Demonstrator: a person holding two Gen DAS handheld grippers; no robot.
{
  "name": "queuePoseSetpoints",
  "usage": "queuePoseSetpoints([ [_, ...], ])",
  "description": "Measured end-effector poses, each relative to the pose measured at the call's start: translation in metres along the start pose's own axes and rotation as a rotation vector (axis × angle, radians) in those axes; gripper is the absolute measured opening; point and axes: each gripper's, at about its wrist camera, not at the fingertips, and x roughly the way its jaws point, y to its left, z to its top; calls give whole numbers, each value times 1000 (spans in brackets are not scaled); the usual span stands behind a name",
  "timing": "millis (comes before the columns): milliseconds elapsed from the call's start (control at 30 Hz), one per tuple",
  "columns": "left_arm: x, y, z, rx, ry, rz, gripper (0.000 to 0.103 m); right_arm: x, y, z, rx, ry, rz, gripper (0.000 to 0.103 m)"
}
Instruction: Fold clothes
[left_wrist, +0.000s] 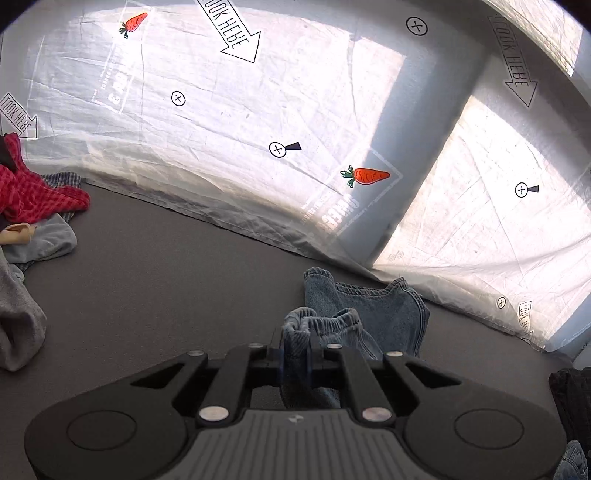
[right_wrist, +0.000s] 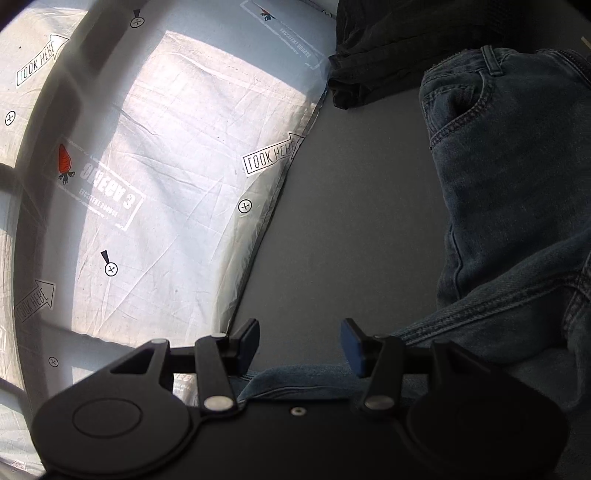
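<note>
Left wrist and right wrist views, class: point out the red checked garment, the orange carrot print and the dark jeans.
red checked garment (left_wrist: 35, 194), left wrist view, crumpled middle
orange carrot print (left_wrist: 370, 175), left wrist view, carrot body
dark jeans (right_wrist: 517, 166), right wrist view, upper leg

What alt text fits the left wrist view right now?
The left gripper is shut on the gathered waistband of a small denim garment on a grey table. A pile of clothes sits at left, with a white printed sheet behind.
</note>
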Motion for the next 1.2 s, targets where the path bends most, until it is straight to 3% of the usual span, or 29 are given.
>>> queuePoseSetpoints([
  [200, -113, 53, -8, -66, -123, 166, 11, -43, -4, -13, -33, 7, 20, 51],
  [300, -158, 80, -30, -71, -125, 262, 11, -56, -17, -21, -19, 36, 11, 51],
  [467, -202, 138, -86, -208, -12, 369, 11, -65, -32, -33, 5, 94, 2, 51],
  [600, -203, 163, -135, -165, 133, 467, 12, -73, -38, -44, -25, 142, -22, 51],
  [700, -200, 175, -160, -146, 227, 499, 20, -81, -43, -52, -55, 177, -50, 51],
  [767, -206, 180, -164, -156, 229, 489, 27, -84, -47, -57, -66, 185, -67, 51],
  [900, -232, 196, -150, -205, 128, 355, 44, -85, -55, -66, -55, 207, -87, 51],
  [1000, -233, 205, -133, -203, 73, 301, 49, -85, -54, -76, -73, 223, -95, 52],
  [1200, -183, 205, -122, -91, 147, 249, 51, -85, -53, -97, -88, 244, -137, 53],
])
